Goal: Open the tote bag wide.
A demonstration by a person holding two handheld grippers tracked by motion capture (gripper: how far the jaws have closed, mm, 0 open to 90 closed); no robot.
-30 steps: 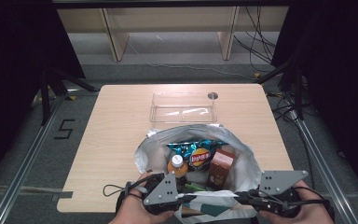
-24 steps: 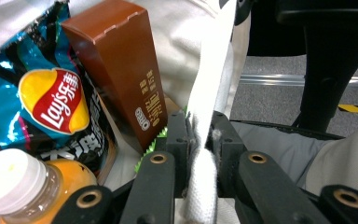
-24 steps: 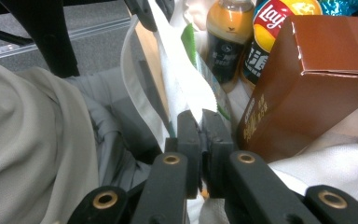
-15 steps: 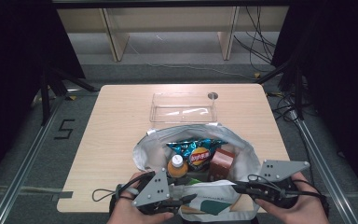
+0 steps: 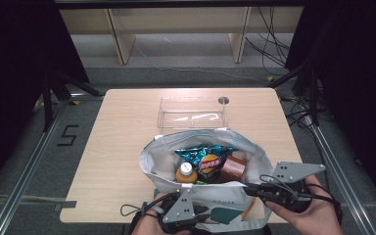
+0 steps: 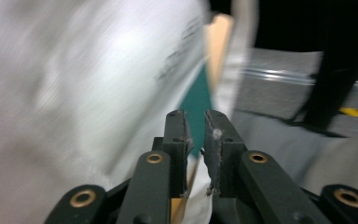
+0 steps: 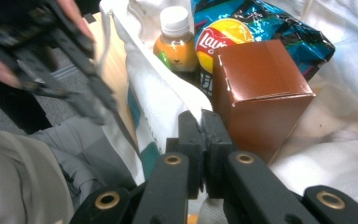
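The white bag (image 5: 203,196) stands open at the table's (image 5: 127,147) near edge, just in front of a clear tray (image 5: 193,112). The right gripper (image 7: 200,122) is clamped on the bag's near rim; the right gripper view shows the rim pinched between the jaws, with a brown box (image 7: 261,93), an orange bottle (image 7: 175,42) and a chip packet (image 7: 242,28) inside. The left gripper (image 6: 196,122), whose jaws have just been closing, shows in its own blurred view with bag fabric caught low between the jaws and a narrow gap at their tips.
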